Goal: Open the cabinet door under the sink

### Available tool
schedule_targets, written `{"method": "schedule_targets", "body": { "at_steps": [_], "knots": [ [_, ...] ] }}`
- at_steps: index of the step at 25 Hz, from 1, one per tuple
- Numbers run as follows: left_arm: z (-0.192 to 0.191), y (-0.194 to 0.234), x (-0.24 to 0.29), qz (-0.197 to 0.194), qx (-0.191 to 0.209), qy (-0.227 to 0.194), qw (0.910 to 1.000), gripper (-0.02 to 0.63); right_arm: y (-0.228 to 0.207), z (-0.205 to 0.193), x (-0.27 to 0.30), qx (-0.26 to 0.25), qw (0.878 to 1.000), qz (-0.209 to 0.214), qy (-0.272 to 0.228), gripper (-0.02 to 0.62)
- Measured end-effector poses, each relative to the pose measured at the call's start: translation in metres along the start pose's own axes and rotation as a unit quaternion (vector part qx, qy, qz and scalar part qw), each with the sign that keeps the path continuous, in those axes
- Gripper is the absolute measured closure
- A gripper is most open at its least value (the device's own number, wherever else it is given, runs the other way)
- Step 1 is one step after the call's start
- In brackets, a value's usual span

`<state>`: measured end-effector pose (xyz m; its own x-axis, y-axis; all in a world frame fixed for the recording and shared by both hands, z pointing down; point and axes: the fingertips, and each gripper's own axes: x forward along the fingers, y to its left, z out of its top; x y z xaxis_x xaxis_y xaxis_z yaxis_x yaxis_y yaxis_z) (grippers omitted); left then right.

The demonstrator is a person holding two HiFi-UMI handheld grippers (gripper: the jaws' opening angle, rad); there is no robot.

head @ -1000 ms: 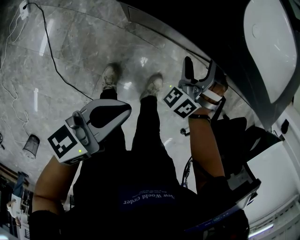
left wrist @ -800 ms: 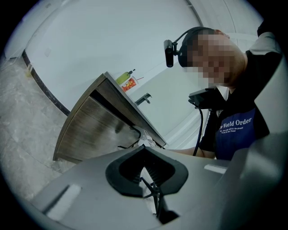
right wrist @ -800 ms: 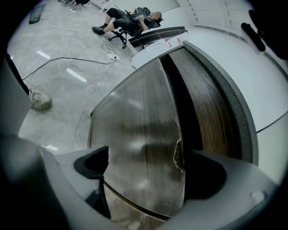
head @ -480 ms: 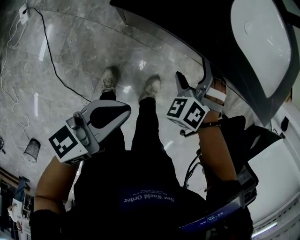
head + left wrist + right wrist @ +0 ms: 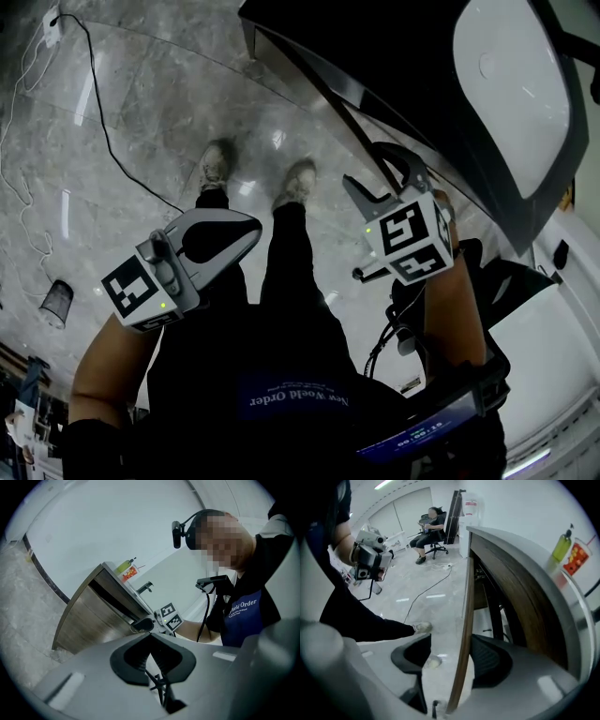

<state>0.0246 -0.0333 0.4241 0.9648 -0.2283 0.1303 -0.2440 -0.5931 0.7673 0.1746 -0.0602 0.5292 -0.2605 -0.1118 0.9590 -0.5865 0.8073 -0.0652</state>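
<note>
The sink point(image 5: 511, 84) is a white basin in a dark counter at the upper right. Beneath it, the thin wood-grain cabinet door point(image 5: 466, 620) stands ajar, its edge point(image 5: 328, 94) a slim line over the floor. My right gripper point(image 5: 382, 178) points down at that edge. In the right gripper view the door edge passes between the closing jaws point(image 5: 450, 656), lying against the right pad point(image 5: 487, 660) and well apart from the left pad point(image 5: 415, 656). My left gripper point(image 5: 246, 230) hangs shut and empty over my left leg; its pads meet point(image 5: 150, 644). From there I see the cabinet's side point(image 5: 89, 616).
A black cable point(image 5: 103, 103) runs across the glossy marble floor, with a small bin point(image 5: 56, 302) at the left. My shoes point(image 5: 300, 178) stand close to the cabinet. A green bottle point(image 5: 561, 545) sits on the counter. A person sits on an office chair point(image 5: 431, 527) far back.
My right gripper has swung from pointing outward to pointing down and shifted right toward the cabinet, its jaws now narrower around the door edge. The left gripper has stayed put.
</note>
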Motion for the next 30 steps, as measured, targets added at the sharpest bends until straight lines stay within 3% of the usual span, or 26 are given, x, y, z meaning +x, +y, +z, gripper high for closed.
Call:
{"method": "schedule_targets", "body": {
  "at_steps": [2, 7, 10, 14, 18, 20, 30],
  "knots": [
    [-0.006, 0.001, -0.007, 0.004, -0.003, 0.015, 0.9999, 0.603, -0.005, 0.004, 0.000, 0.037, 0.999, 0.010, -0.014, 0.383],
    [-0.006, 0.000, -0.014, 0.005, -0.004, 0.005, 1.0000, 0.603, -0.003, 0.008, 0.003, 0.094, 0.994, 0.053, -0.026, 0.515],
    [-0.002, -0.003, -0.012, 0.004, 0.002, -0.007, 1.0000, 0.603, 0.017, 0.010, 0.005, 0.118, 0.988, 0.093, -0.030, 0.508],
    [0.001, -0.005, -0.020, 0.003, -0.003, -0.007, 1.0000, 0.603, 0.027, 0.012, 0.007, 0.143, 0.982, 0.115, -0.033, 0.508],
    [0.009, -0.001, -0.027, 0.011, 0.006, -0.032, 0.9994, 0.603, 0.047, 0.021, 0.010, 0.148, 0.976, 0.156, -0.032, 0.504],
    [0.006, -0.003, -0.030, 0.009, -0.003, -0.022, 0.9997, 0.603, 0.058, 0.026, 0.012, 0.153, 0.972, 0.173, -0.033, 0.497],
    [0.008, 0.005, -0.050, 0.019, -0.006, -0.023, 0.9995, 0.603, 0.092, 0.050, 0.021, 0.158, 0.963, 0.217, -0.032, 0.479]
  ]
}}
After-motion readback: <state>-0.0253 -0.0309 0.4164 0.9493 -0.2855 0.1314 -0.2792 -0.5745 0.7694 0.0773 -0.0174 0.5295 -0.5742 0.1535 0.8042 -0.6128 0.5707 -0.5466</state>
